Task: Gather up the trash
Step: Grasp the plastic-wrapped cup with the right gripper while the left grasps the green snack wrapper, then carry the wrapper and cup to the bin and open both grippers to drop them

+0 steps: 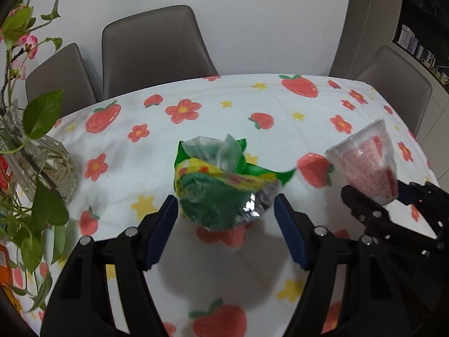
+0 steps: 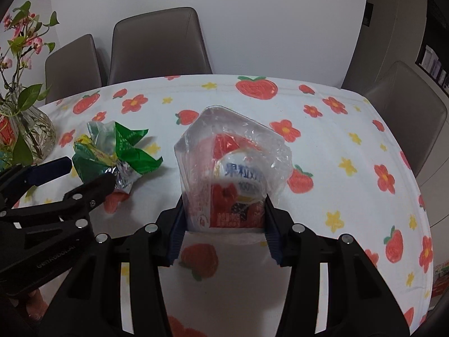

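Note:
A crumpled green and yellow snack wrapper with clear plastic (image 1: 221,179) lies on the strawberry tablecloth (image 1: 280,118). My left gripper (image 1: 226,207) is open, its blue pads on either side of the wrapper's near end. It also shows in the right wrist view (image 2: 92,172) beside the wrapper (image 2: 118,154). My right gripper (image 2: 224,213) is shut on a clear plastic cup holding a red juice carton (image 2: 233,174), held just above the table. The cup also shows in the left wrist view (image 1: 367,163).
A glass vase with leafy stems and pink flowers (image 1: 31,157) stands at the table's left, with red and orange packets (image 1: 5,174) behind it. Grey chairs (image 1: 151,50) line the far side, one more at the right end (image 2: 404,112).

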Tool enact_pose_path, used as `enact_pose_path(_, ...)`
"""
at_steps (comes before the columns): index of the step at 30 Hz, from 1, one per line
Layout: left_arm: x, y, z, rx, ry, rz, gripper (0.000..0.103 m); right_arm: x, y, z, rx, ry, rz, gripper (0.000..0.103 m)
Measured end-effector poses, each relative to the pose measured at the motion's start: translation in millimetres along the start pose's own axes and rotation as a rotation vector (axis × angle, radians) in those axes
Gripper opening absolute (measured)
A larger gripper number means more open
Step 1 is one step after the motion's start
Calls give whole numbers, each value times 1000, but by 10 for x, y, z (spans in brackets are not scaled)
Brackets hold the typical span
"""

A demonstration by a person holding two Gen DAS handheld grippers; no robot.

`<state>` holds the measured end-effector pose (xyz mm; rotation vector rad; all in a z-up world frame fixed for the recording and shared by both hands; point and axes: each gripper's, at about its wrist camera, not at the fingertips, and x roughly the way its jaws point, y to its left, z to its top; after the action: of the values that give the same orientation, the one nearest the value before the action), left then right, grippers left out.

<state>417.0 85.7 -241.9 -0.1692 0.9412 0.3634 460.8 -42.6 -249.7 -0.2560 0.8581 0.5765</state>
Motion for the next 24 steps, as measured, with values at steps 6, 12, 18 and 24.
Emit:
enact_pose_path(6,314,88,48,-51,54,-46,57,105,39,87,-14,3,8,47)
enact_pose_path(12,291,95,82,-56,30,-78,46,91,103,113,-41,-3,17,47)
enact_pose_path(18,234,76,54,-30,15,-122,34,34,93,114,-38,-4,16,47)
enact_pose_path(24,60,60,9,-13,-2,-156,30,-117,42,42,-26,-4,6,47)
